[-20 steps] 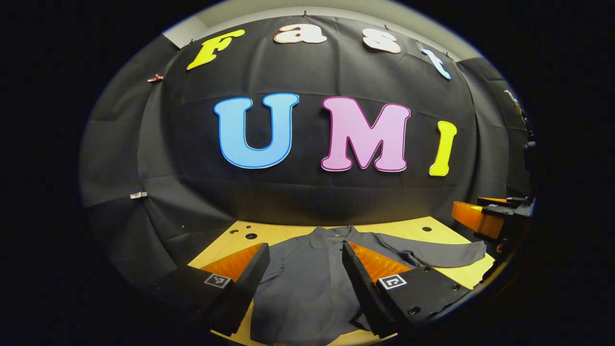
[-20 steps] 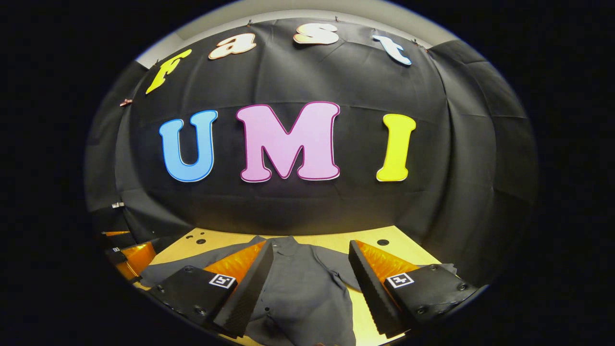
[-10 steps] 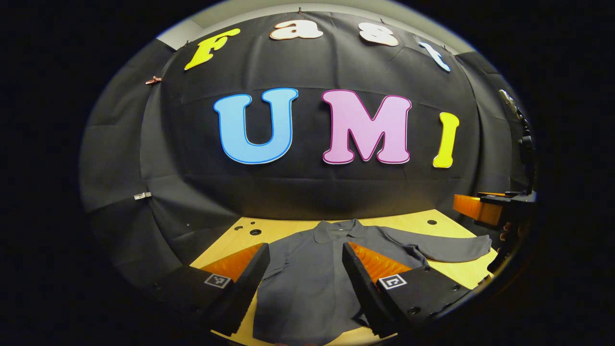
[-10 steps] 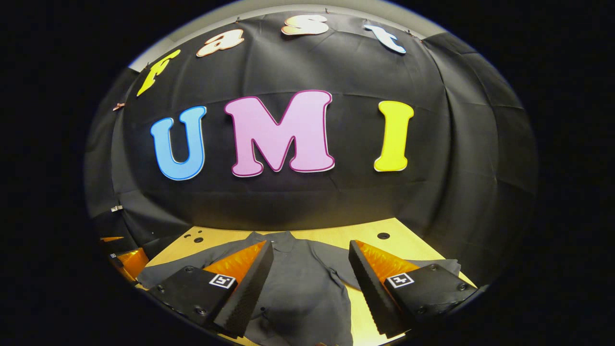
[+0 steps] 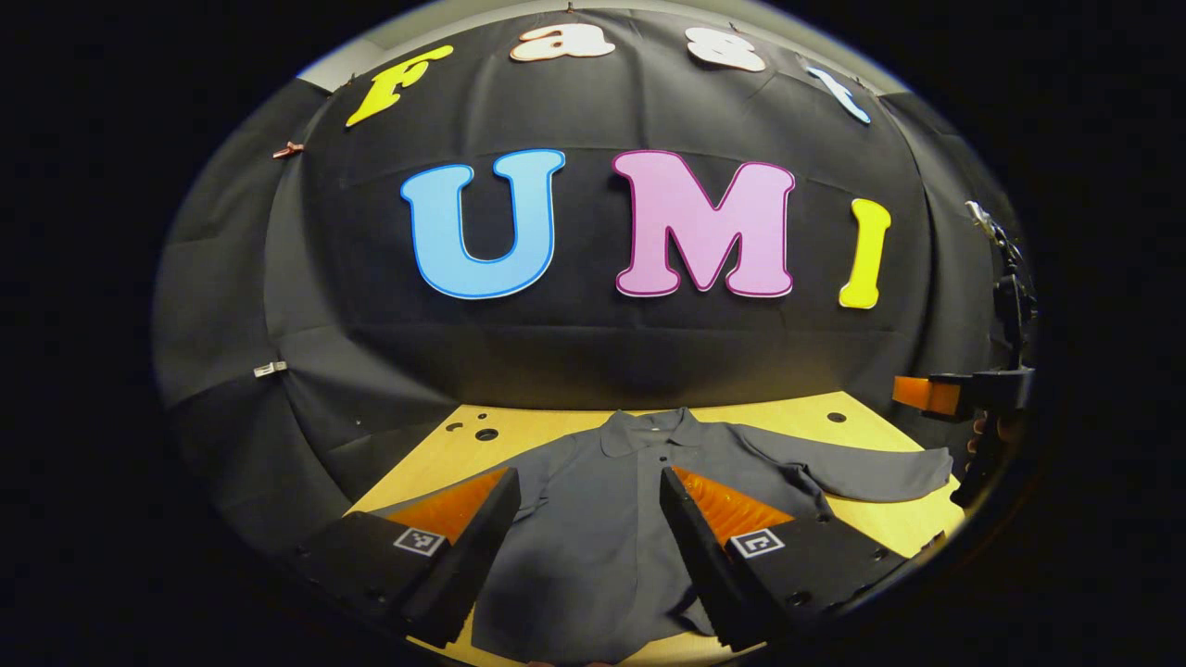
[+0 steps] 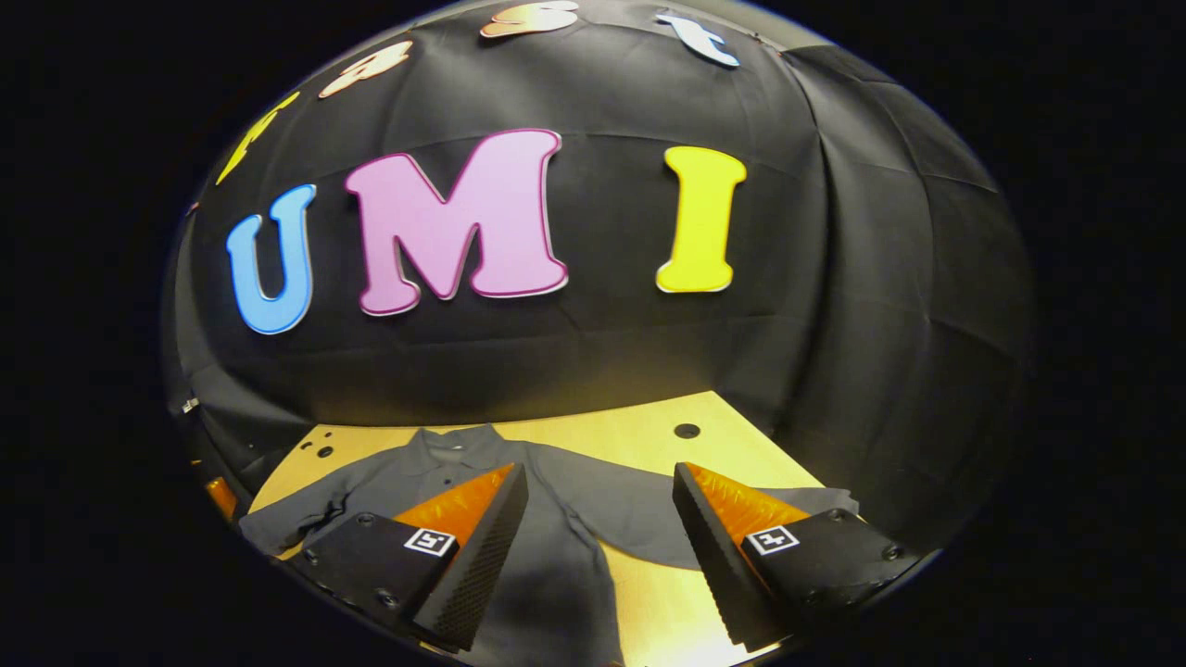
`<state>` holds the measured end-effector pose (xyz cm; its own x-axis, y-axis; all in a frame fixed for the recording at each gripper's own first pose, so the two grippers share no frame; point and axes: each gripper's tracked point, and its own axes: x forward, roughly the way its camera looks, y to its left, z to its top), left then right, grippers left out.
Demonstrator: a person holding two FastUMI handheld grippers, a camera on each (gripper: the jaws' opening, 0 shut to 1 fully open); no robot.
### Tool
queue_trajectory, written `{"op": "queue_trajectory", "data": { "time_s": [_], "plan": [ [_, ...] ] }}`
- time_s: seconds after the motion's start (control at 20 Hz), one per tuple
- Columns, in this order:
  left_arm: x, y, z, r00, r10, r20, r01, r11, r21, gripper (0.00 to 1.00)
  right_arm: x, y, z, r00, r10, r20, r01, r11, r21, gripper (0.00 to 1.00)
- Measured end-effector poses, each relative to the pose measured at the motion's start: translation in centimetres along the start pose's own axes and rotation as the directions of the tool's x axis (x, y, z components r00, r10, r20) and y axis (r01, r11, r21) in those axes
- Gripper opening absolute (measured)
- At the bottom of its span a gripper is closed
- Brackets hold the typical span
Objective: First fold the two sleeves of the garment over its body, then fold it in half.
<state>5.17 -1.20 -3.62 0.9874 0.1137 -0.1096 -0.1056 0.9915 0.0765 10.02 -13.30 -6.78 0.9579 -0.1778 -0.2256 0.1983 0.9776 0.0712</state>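
Observation:
A dark grey long-sleeved shirt (image 5: pixel 602 519) lies flat and face up on the wooden table (image 5: pixel 788 428), collar (image 5: pixel 649 428) at the far side. One sleeve (image 5: pixel 880 477) stretches out to the right. My left gripper (image 5: pixel 588 482) hovers open above the shirt's body, holding nothing. In the right gripper view the shirt (image 6: pixel 547 565) lies to the left, and its outstretched sleeve (image 6: pixel 630 519) runs across between the fingers. My right gripper (image 6: pixel 600 474) is open above that sleeve and empty. It also appears at the far right of the left gripper view as the right gripper (image 5: pixel 964 394), held by a hand.
Small round holes (image 5: pixel 485 434) mark the table's far left corner, and another hole (image 6: pixel 687 430) sits past the sleeve. The black cloth wall rises just behind the table (image 6: pixel 630 440). The table's near edge runs under the fingers.
The right gripper has swung to the right, toward the outstretched sleeve. The left gripper has tipped down a little over the shirt's body. The shirt has not moved and both grippers stay open.

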Motion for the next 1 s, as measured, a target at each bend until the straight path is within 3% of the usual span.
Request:
{"op": "queue_trajectory", "data": {
  "time_s": [0.55,0.8,1.0],
  "plan": [
    [3.3,-2.8,-2.0,0.997,0.028,-0.066,-0.029,0.999,-0.015,0.96,5.5,-12.9,-5.5,0.971,-0.200,-0.127,0.205,0.979,0.023,0.98],
    [4.4,-4.0,-3.1,0.995,0.009,-0.103,-0.010,1.000,-0.011,0.96,7.6,-19.3,-7.9,0.931,-0.320,-0.175,0.327,0.945,0.017,0.98],
    [5.5,-3.9,-3.4,0.993,0.011,-0.117,-0.010,1.000,0.003,0.96,7.9,-24.2,-10.2,0.878,-0.420,-0.229,0.429,0.903,-0.009,0.98]
  ]
}}
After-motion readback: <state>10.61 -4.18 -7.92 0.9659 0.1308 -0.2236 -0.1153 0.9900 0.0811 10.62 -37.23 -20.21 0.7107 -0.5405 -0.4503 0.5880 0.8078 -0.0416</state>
